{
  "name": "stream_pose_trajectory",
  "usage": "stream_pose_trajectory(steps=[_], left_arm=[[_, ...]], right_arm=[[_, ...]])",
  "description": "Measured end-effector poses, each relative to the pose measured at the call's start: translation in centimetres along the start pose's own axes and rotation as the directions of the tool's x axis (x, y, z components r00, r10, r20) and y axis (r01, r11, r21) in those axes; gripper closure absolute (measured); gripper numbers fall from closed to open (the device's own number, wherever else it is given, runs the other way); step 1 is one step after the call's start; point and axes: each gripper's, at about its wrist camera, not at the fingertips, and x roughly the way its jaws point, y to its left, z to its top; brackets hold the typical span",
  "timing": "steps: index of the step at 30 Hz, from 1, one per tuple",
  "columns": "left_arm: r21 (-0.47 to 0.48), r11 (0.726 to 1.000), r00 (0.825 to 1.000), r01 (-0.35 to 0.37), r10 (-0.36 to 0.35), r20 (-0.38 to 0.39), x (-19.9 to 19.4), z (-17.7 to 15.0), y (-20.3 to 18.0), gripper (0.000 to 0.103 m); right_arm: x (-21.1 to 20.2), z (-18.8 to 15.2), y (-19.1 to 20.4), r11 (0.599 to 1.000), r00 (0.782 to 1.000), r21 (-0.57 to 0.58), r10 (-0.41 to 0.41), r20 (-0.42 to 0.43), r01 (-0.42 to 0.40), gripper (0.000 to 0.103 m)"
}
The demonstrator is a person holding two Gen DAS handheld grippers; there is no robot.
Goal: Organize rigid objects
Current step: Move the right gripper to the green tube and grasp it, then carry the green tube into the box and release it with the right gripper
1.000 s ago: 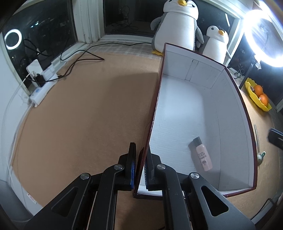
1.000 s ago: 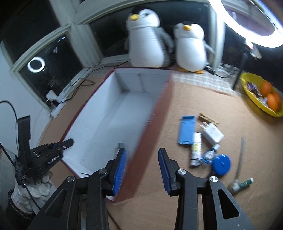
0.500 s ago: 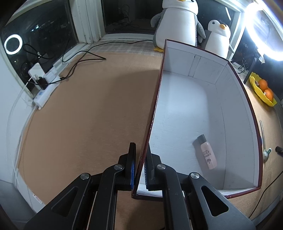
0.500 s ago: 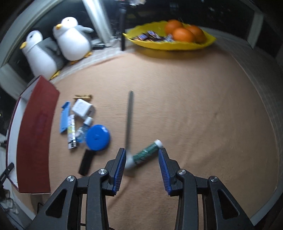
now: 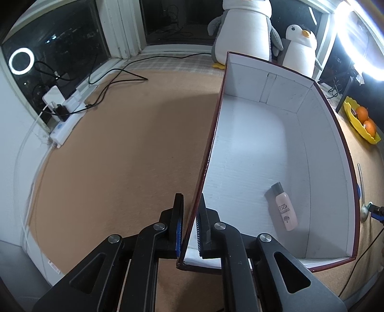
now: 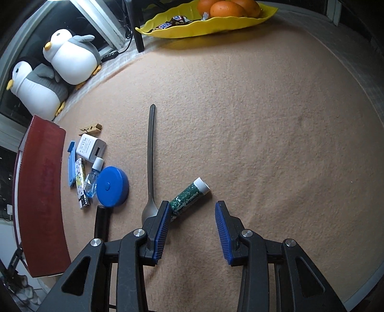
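My left gripper (image 5: 190,225) is shut on the left wall of a white box with a dark red outside (image 5: 326,168). A pink bottle with a grey cap (image 5: 284,208) lies inside it. My right gripper (image 6: 192,230) is open, low over the carpet, with a green tube with a white cap (image 6: 189,195) lying just ahead of its left finger. A metal spoon (image 6: 150,163) lies left of the tube. Further left lie a blue round lid (image 6: 111,186), a black bar (image 6: 102,222), a small clear bottle (image 6: 92,177), a white charger (image 6: 90,150), and the box's red wall (image 6: 42,192).
A yellow tray with oranges (image 6: 206,21) stands at the far edge. Two penguin plush toys (image 6: 52,72) sit at the back left. A power strip with cables (image 5: 64,112) lies by the window. A blue flat case (image 6: 71,163) and a clothespin (image 6: 91,129) lie near the box.
My right gripper has moved closer to the green tube and spoon, which now sit just before its fingers. My left gripper still holds the box wall.
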Motion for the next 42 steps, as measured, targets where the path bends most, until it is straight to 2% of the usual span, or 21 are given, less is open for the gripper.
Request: stream_pose_trajectory(steps=[6,11,15,23,31,42], left_arm=[[-0.007,1.000,1.000,-0.002,0.002,0.001,0.0,-0.1,0.0,0.094],[-0.007,1.000,1.000,-0.003,0.003,0.000,0.0,0.0,0.0,0.094],[-0.006,1.000,1.000,-0.004,0.004,-0.001,0.1,0.0,0.1,0.094],[-0.008,1.000,1.000,-0.004,0.004,0.001,0.1,0.0,0.1,0.094],[-0.013,1.000,1.000,0.008,-0.008,0.004,0.2,0.0,0.5,0.094],[-0.033,0.997,0.998,0.067,-0.067,-0.018,1.0,-0.1,1.3,0.094]], right_arm=[[0.7,0.7,1.0,1.000,1.000,-0.025,-0.017,-0.017,0.017,0.069],[1.2,0.5,2.2,0.994,0.998,-0.100,-0.048,-0.030,0.045,0.071],[1.2,0.3,2.6,0.986,0.997,-0.152,-0.068,-0.026,0.063,0.087],[1.0,-0.2,1.9,0.984,0.996,-0.155,-0.087,0.009,0.088,0.089],[-1.0,-0.1,2.3,0.983,0.994,-0.156,-0.091,0.065,0.100,0.089],[-3.8,-0.8,5.7,0.974,0.989,-0.202,-0.074,0.124,0.099,0.089]])
